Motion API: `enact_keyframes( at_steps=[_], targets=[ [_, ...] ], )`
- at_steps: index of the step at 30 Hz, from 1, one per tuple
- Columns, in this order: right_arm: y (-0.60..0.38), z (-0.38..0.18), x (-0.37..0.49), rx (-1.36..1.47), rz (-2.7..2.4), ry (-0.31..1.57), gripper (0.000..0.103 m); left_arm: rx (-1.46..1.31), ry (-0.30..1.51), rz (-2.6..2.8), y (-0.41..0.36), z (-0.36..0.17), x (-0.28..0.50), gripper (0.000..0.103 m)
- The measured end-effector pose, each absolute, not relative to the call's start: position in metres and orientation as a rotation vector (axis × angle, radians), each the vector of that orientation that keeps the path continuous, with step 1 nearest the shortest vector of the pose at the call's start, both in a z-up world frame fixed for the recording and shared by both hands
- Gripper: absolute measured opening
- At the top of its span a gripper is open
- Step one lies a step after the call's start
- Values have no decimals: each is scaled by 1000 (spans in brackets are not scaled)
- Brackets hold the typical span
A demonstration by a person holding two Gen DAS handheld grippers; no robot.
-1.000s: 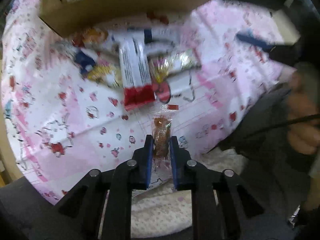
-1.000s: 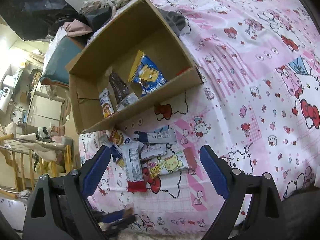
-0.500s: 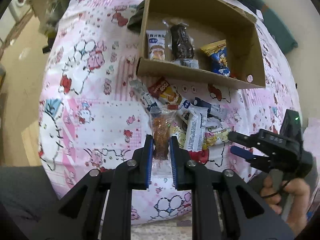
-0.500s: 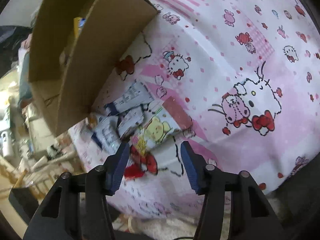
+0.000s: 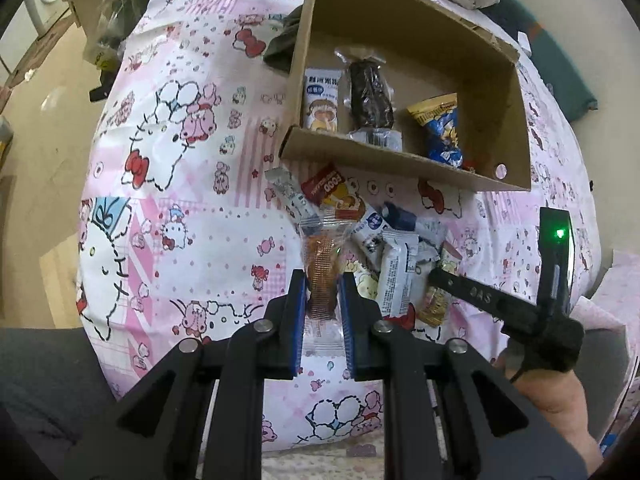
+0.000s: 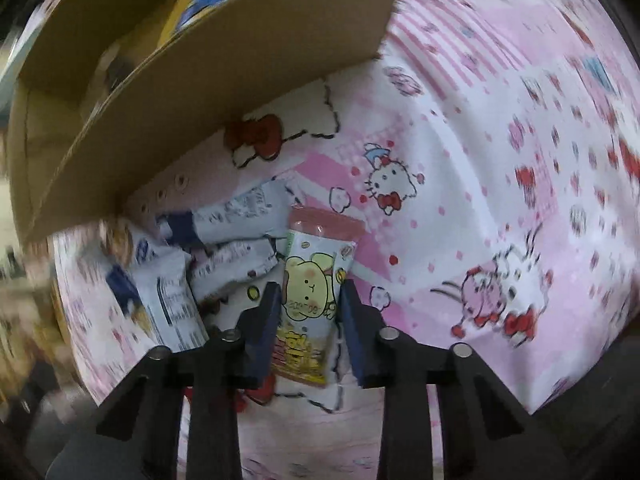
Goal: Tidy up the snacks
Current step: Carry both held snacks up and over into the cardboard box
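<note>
Left claw (image 5: 322, 298) is clamped on a clear packet holding an orange-brown snack (image 5: 322, 276), held above the pink cartoon-print cloth (image 5: 172, 184). Cardboard box (image 5: 404, 162) lies open beyond it; inside, left to right: a white packet with a cartoon face (image 5: 321, 100), a dark brown wrapped snack (image 5: 370, 96), a yellow-and-blue bag (image 5: 440, 130). Loose packets are heaped just in front of the box wall, among them a red one (image 5: 334, 192) and a white bar (image 5: 398, 276). Right claw (image 5: 442, 278) reaches into the heap from the right; its fingertips are partly hidden among the packets.
</note>
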State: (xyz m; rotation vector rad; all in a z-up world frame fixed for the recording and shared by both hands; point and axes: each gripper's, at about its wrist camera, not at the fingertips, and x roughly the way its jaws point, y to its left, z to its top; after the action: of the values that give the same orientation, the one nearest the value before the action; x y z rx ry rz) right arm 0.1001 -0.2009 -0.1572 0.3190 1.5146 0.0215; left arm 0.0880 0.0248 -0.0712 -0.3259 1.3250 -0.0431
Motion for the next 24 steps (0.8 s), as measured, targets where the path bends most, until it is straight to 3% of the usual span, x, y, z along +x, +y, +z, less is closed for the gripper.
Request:
enact_keyframes(
  at_steps=[24],
  targets=[
    [-212,-87,83,347,334,1323,29,-285,1331,33,29,-85,87,13]
  ],
)
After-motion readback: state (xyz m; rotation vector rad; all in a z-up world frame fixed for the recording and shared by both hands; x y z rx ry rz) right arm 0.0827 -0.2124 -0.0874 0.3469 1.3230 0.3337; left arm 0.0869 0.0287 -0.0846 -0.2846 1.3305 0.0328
